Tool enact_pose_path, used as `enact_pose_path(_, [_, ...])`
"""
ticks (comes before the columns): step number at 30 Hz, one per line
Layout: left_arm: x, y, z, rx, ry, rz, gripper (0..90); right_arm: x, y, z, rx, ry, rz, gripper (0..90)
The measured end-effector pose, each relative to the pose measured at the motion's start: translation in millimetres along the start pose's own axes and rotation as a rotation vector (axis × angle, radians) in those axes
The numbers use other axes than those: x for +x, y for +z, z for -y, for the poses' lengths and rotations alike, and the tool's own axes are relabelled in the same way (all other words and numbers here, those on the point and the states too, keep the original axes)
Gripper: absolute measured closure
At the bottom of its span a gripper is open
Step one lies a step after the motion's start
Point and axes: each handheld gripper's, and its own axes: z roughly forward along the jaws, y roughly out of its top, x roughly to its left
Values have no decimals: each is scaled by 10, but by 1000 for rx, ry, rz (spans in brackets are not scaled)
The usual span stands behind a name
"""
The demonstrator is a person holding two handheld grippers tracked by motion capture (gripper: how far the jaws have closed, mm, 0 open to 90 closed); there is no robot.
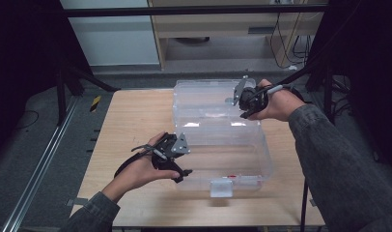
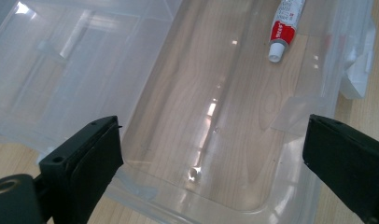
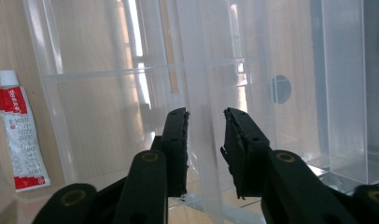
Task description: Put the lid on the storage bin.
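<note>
The left gripper (image 1: pixel 180 174), jaws spread wide and holding nothing, hovers over the near corner of the clear box (image 1: pixel 266 166). Ahead of it, a red-and-white tube (image 2: pixel 284 29) lies on the box floor. Farther off, the right gripper (image 3: pixel 205 140) pinches the raised lid (image 3: pixel 201 84) by its edge; I judge closing remains

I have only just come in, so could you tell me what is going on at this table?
A person is working on a clear plastic box on a wooden table, a gripper in each hand. The right gripper has its jaws either side of the edge of the raised lid. The left gripper hovers open over the box, where a red-and-white tube lies.
</note>
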Motion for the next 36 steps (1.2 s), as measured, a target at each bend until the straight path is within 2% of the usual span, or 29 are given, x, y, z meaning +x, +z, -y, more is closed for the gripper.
enact_pose_path(6, [-26, 4, 9, 0, 17, 10, 42, -10, 45, -32, 10, -25, -21, 803])
enact_pose_path(9, [-31, 3, 16, 4, 20, 19, 51, -8, 49, -45, 14, -34, -23, 810])
enact_pose_path(14, [-98, 8, 55, 11, 43, 65, 89, -3, 44, -54, 15, -32, -23, 814])
enact_pose_path(23, [-188, 119, 95, 64, 82, 147, 305, 5, 50, -51, 18, -23, -15, 797])
enact_pose_path(25, [-208, 133, 96, 58, 74, 153, 338, 6, 51, -49, 18, -23, -15, 793])
enact_pose_path(26, [-206, 130, 91, 73, 88, 162, 338, 7, 51, -48, 18, -22, -16, 790])
enact_pose_path(27, [-239, 155, 92, 84, 87, 188, 382, 8, 52, -45, 19, -22, -17, 780])
enact_pose_path(31, [-267, 233, 101, 119, 89, 226, 463, 13, 57, -41, 10, -21, -14, 773])
enact_pose_path(36, [-269, 311, 100, 129, 79, 238, 569, 16, 54, -46, 14, -22, -14, 776])
